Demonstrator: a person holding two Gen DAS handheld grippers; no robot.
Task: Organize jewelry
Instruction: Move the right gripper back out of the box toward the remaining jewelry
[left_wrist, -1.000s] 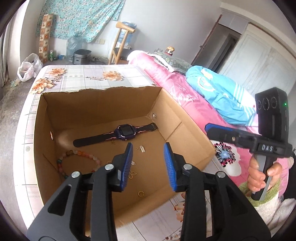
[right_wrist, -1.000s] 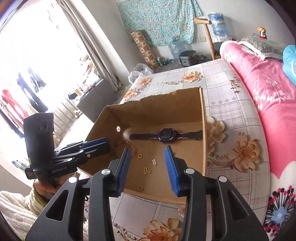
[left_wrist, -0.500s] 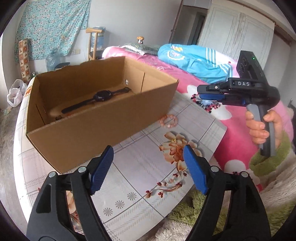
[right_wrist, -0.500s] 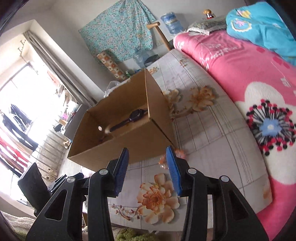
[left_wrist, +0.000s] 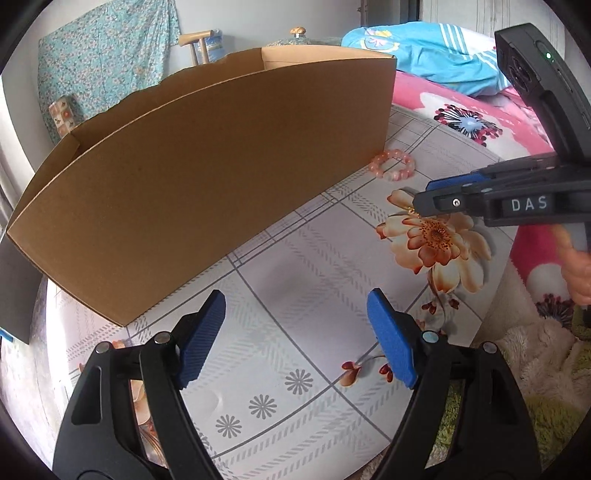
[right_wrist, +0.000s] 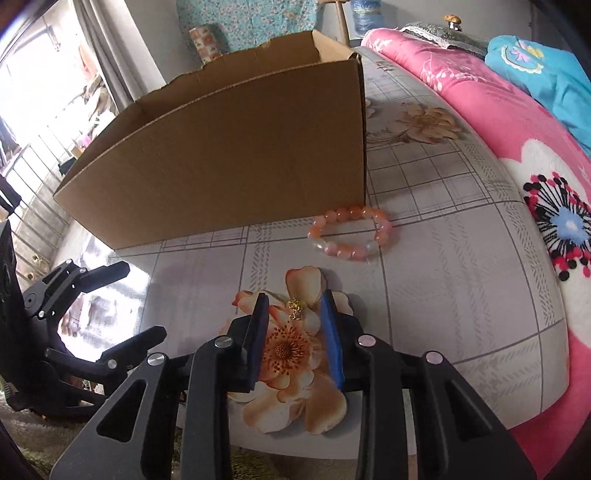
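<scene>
A small gold charm (right_wrist: 296, 307) lies on the flowered tablecloth between the blue pads of my right gripper (right_wrist: 295, 314), which is open and low over the table; the pads do not touch it. A pink bead bracelet (right_wrist: 351, 233) lies beyond it by the corner of the cardboard box (right_wrist: 236, 147). In the left wrist view the bracelet (left_wrist: 393, 168), the box (left_wrist: 207, 173) and the right gripper (left_wrist: 421, 206) show. My left gripper (left_wrist: 295, 339) is wide open and empty, low over the tablecloth in front of the box. The box's inside is hidden.
A pink floral bedspread (right_wrist: 517, 155) with blue clothing (right_wrist: 546, 66) runs along the right of the table. The table's front edge (right_wrist: 406, 443) drops to a green rug. A wooden chair (left_wrist: 195, 40) and patterned curtain stand at the back.
Both grippers came down and back from above the box to the tablecloth in front of it. The left gripper opened wide. The right gripper now straddles the gold charm.
</scene>
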